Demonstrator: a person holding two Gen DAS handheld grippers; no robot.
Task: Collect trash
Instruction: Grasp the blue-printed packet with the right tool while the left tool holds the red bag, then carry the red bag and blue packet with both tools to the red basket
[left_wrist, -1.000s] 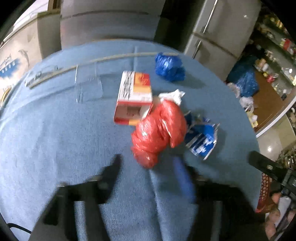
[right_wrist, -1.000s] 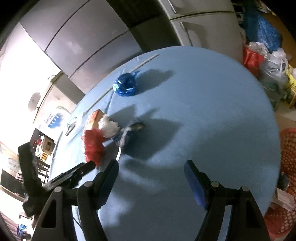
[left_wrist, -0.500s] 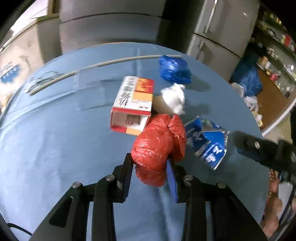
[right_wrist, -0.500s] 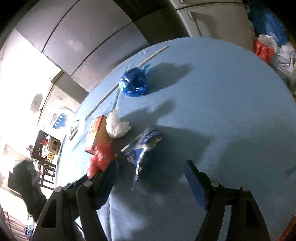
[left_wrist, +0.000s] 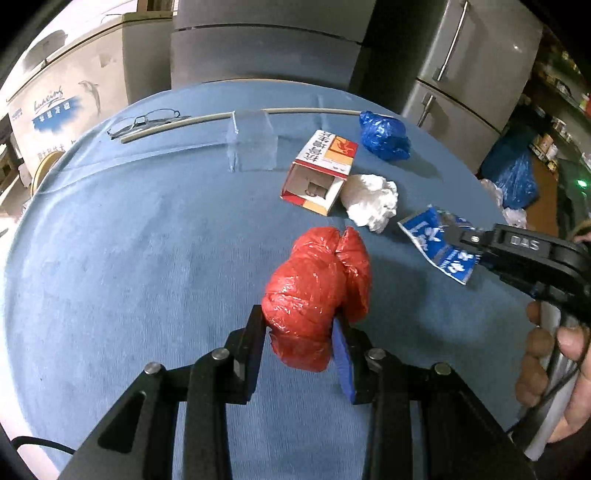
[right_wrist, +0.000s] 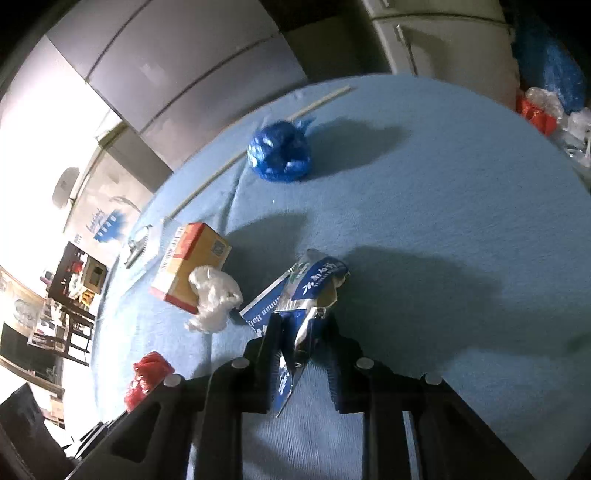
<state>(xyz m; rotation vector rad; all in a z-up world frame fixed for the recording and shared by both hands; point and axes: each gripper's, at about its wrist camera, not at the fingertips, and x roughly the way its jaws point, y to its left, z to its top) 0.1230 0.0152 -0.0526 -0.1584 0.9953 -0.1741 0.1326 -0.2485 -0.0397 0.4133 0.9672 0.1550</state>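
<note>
Since both pieces must leave the table (left_wrist: 110, 258) together, our left gripper (left_wrist: 299, 347) pinches the red bag (left_wrist: 317, 291). At its three o'clock, our right gripper (right_wrist: 301, 343) has just clamped the blue wrapper (right_wrist: 306, 291).

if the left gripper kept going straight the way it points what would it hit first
The left gripper is already shut on the red bag, so that comes first. Beyond it, probably the blue tablecloth, then the white wad; depth is unclear.
</note>
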